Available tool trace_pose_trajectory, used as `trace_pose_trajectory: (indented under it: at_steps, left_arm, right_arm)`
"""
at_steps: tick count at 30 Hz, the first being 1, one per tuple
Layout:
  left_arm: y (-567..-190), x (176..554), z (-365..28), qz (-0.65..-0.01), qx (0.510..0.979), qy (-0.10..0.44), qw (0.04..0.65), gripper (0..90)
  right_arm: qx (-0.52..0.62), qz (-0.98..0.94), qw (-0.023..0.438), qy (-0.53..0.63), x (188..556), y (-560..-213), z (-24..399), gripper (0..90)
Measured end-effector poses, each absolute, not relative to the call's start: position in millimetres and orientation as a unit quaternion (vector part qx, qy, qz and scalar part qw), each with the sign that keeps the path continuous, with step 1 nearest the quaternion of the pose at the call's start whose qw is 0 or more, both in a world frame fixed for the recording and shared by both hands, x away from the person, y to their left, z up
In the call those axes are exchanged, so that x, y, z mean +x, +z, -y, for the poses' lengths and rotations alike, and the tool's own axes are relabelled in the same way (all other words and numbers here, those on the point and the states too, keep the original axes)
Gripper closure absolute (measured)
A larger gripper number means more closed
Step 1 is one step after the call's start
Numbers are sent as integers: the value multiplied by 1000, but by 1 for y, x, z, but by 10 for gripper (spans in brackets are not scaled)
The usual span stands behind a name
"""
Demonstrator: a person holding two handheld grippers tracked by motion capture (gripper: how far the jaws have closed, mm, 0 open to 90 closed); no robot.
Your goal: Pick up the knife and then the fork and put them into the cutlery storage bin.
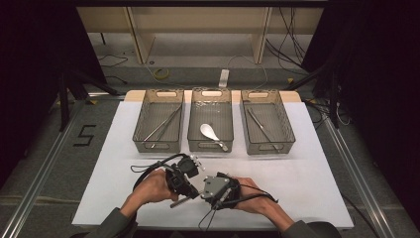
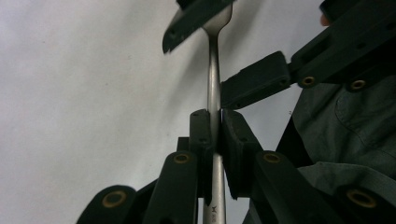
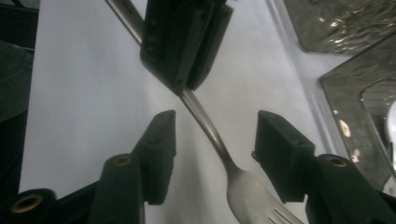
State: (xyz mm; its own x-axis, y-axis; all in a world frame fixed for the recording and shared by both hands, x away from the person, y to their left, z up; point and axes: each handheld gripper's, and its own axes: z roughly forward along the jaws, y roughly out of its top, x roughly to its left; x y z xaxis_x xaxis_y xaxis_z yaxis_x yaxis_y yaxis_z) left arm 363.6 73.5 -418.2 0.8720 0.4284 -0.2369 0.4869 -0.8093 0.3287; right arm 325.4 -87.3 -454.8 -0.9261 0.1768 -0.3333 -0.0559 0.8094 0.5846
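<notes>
Left tongs [image 2: 215,128] clamp the fork [image 2: 214,84]; right tongs [image 3: 212,144] straddle its neck, apart. Closing off-centre could probably twist it loose.

Fork [image 3: 219,144] tines cut off at 6 o'clock edge of right gripper view; handle end hidden behind left gripper [image 3: 184,46] at 12 o'clock. In high view, fork head hidden between both grippers; thin utensils [image 1: 161,126] in outer baskets too small to identify.
</notes>
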Motion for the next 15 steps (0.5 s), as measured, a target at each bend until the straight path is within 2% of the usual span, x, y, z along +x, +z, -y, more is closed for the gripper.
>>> trace_pose_trajectory:
  at_steps: [11, 15]
  left_arm:
    - [-418, 361, -70, -233, 950, -90, 189, 827]
    - [-418, 363, -72, -228, 950, -93, 194, 824]
  right_arm:
    - [-9, -939, 195, 284, 322, -458, 86, 766]
    - [-42, -936, 220, 271, 317, -459, 84, 822]
